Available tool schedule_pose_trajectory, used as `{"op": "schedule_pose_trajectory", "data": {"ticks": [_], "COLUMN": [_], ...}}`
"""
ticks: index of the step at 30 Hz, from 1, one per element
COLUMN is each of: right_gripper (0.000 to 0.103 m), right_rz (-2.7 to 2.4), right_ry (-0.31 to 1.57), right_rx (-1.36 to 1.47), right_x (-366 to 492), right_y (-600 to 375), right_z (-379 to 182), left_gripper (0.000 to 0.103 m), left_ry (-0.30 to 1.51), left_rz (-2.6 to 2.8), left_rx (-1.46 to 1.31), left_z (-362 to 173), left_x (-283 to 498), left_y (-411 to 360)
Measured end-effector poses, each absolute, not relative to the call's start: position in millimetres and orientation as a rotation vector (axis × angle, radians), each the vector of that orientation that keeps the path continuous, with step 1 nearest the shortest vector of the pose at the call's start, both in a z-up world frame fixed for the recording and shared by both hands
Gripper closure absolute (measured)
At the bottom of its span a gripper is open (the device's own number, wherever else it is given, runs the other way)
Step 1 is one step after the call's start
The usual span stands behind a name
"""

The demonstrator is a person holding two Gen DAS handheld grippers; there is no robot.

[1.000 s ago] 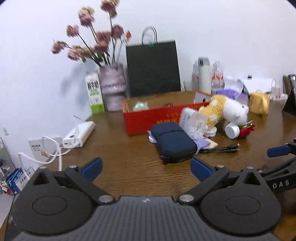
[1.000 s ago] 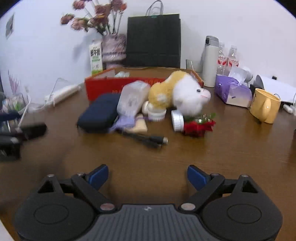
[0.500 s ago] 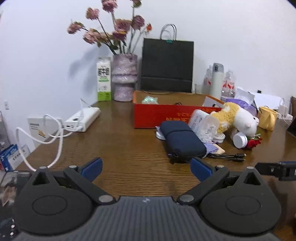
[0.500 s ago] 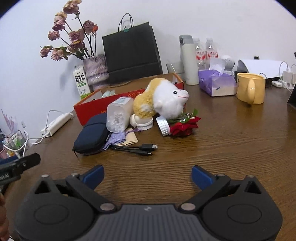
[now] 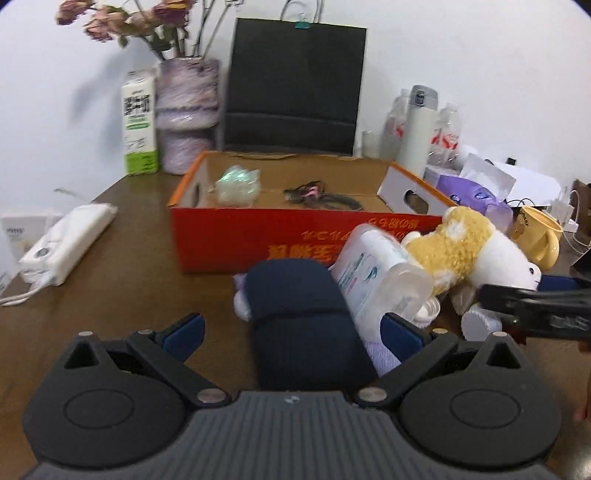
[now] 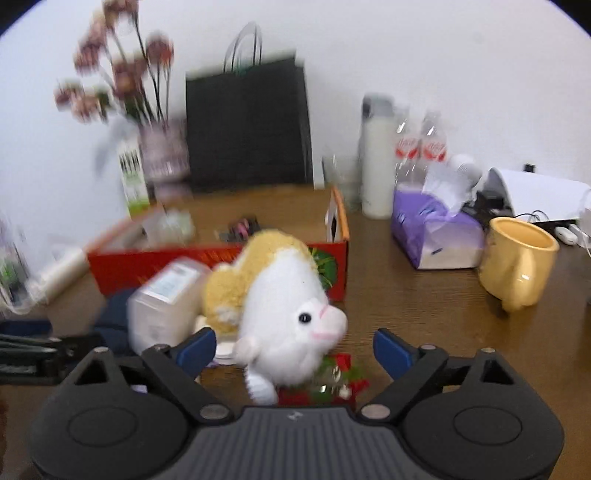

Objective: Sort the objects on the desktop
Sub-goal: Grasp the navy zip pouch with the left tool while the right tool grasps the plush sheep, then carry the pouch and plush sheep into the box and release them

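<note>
Navy pouch lies between the left hand-held gripper's 2 spread fingers.

Navy pouch, plastic jar, plush toy lie before red box

Dried flowers: cut off by the top edge in the left wrist view and smeared by motion blur in the right wrist view, as were the vase, milk carton and the left half of the red box. Navy pouch: near end hidden behind the left gripper body; its lower right side covered the lilac cloth. Rose: partly hidden under the plush toy and behind the right gripper body.
</note>
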State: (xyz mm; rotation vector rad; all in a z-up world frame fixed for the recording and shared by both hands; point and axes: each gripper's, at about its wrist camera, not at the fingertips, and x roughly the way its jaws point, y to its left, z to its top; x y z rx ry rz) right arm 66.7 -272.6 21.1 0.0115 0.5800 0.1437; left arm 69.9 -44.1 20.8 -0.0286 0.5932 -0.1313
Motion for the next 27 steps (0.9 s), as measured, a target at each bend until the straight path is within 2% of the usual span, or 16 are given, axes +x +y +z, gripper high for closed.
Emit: {"op": "schedule_pose_trajectory", "data": {"ticks": [4, 5, 6, 7, 8, 10, 12, 19, 22, 27], "right_gripper": [0.021, 0.024, 0.043, 0.05, 0.051, 0.055, 0.057, 0.056, 0.056, 0.056], "right_rz": [0.136, 0.136, 0.14, 0.159, 0.167, 0.169, 0.173, 0.185, 0.322, 0.329], "right_ry": [0.542, 0.546, 0.553, 0.563, 0.574, 0.576, 0.564, 0.417, 0.494, 0.658], "right_rx": [-0.095, -0.099, -0.091, -0.065, -0.055, -0.096, -0.081, 0.047, 0.137, 0.182], "right_x": [90, 93, 97, 99, 101, 99, 93, 28, -9, -65], "right_y": [-260, -259, -258, -259, -258, -254, -253, -267, -264, -251], "right_z": [19, 18, 16, 15, 14, 14, 20, 70, 67, 18], "left_gripper": [0.0, 0.0, 0.006, 0.014, 0.026, 0.031, 0.036, 0.037, 0.036, 0.036], "left_ry": [0.708, 0.71, 0.715, 0.722, 0.717, 0.707, 0.713, 0.654, 0.668, 0.749], "left_rz": [-0.154, -0.166, -0.166, -0.17, -0.183, -0.172, -0.167, -0.126, -0.158, -0.163], "left_rx": [-0.036, -0.053, -0.065, -0.073, -0.064, -0.032, -0.058, -0.102, -0.088, -0.068], "left_z": [6, 4, 2, 1, 1, 4, 9, 58, 65, 46], "left_x": [94, 96, 99, 102, 101, 96, 89, 12, -25, -70], "left_y": [-49, -48, -48, -48, -49, -51, -46, -14, -10, -8]}}
